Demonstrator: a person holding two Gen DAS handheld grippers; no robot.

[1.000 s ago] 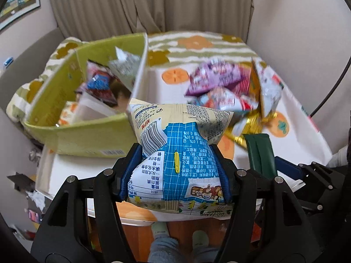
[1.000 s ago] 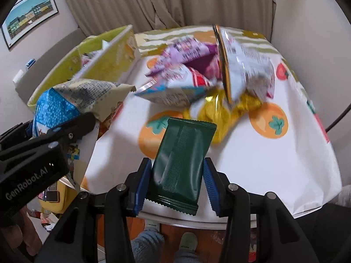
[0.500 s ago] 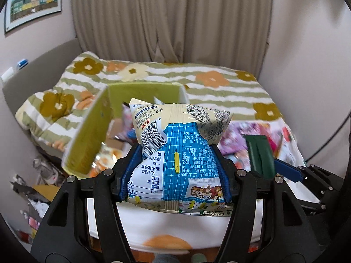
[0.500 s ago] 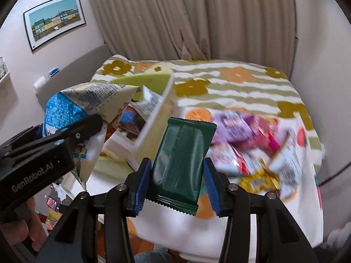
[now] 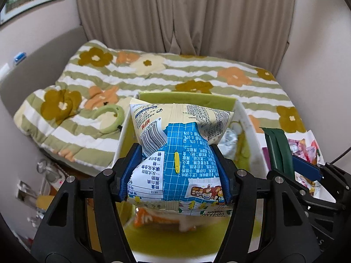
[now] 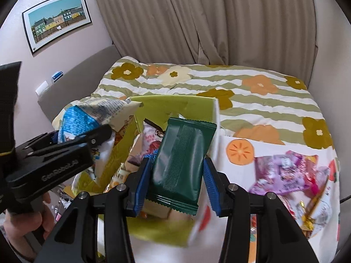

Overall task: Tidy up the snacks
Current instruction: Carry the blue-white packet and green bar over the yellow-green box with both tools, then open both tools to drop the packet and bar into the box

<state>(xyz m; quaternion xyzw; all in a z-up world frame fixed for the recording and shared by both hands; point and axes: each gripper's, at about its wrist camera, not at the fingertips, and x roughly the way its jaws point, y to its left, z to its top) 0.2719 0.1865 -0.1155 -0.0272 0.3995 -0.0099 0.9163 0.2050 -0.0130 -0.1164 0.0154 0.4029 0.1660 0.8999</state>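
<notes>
Left wrist: our left gripper (image 5: 175, 171) clamps the blue chip bag (image 5: 178, 155) over the green box (image 5: 243, 114), some snacks already inside. Right wrist: our right gripper (image 6: 175, 182) pinches the green wrapper (image 6: 181, 164) above the box; loose snacks (image 6: 285, 173) still litter the surface (image 6: 239, 230).

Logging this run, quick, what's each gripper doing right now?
Left gripper: closed on the blue and cream snack bag.
Right gripper: closed on the dark green packet.
</notes>
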